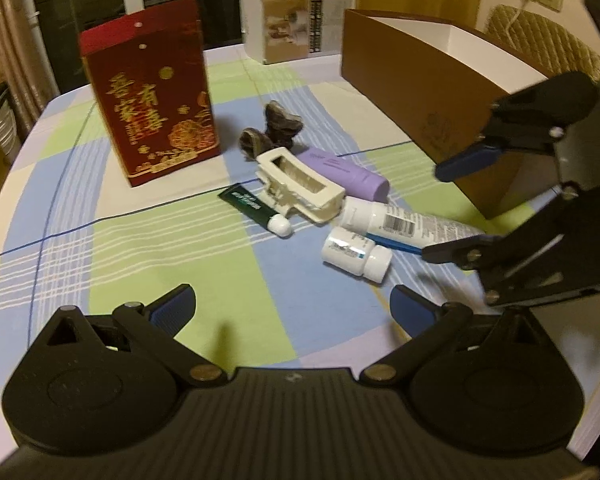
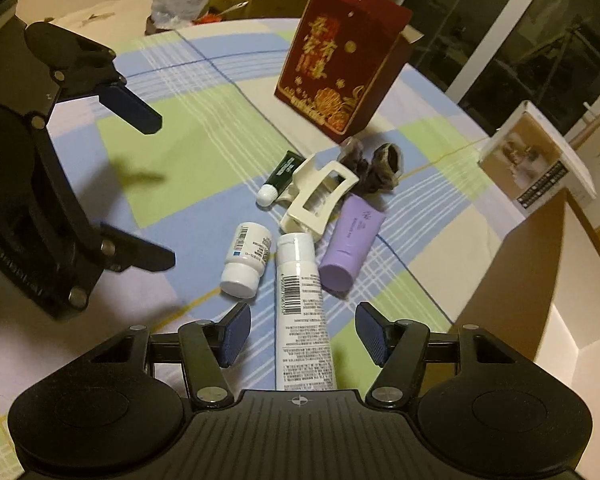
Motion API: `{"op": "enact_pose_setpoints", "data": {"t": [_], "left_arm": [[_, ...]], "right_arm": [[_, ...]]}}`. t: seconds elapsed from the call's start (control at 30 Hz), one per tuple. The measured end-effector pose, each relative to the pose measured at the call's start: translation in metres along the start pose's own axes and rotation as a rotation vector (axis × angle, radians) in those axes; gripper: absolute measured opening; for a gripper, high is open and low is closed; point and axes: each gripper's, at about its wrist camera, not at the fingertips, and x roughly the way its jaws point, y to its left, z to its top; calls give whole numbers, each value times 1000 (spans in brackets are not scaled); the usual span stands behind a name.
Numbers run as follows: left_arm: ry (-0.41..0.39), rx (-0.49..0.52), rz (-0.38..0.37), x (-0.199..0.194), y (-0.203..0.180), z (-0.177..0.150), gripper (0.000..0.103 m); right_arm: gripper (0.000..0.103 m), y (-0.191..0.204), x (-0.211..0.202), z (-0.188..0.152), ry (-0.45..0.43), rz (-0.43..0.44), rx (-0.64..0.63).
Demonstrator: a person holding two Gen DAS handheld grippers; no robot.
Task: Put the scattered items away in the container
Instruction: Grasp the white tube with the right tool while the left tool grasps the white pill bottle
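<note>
Scattered items lie mid-table: a white barcode tube (image 2: 302, 308) (image 1: 404, 222), a small white pill bottle (image 2: 247, 258) (image 1: 356, 254), a purple tube (image 2: 350, 242) (image 1: 346, 172), a cream hair claw (image 2: 320, 196) (image 1: 300, 186), a green tube with a white cap (image 2: 278, 178) (image 1: 254, 208) and a dark scrunchie (image 2: 374, 168) (image 1: 272, 128). The brown open box (image 1: 432, 80) (image 2: 536, 276) stands at the right. My right gripper (image 2: 302, 336) (image 1: 440, 212) is open, its jaws either side of the white tube's tail. My left gripper (image 1: 292, 312) (image 2: 156, 192) is open and empty over the cloth.
A red gift box with gold lettering (image 1: 152, 100) (image 2: 340, 56) stands behind the items. A white printed carton (image 1: 296, 24) (image 2: 540, 160) sits at the table's far edge. The checked tablecloth (image 1: 140, 248) covers the round table. A quilted chair back (image 1: 540, 32) is beyond the brown box.
</note>
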Motion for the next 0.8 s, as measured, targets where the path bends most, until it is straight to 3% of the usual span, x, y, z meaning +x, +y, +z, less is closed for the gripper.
{"op": "enact_pose_setpoints", "data": {"t": [0.1, 0.73, 0.8], "left_arm": [[8, 37, -6, 6, -4, 0, 101], [-6, 182, -21, 21, -19, 4, 99], [-6, 191, -21, 22, -20, 3, 98]], "right_arm": [[53, -4, 8, 3, 19, 11, -7], [53, -17, 36, 10, 76, 93, -27], [47, -18, 38, 11, 77, 103, -20]]}}
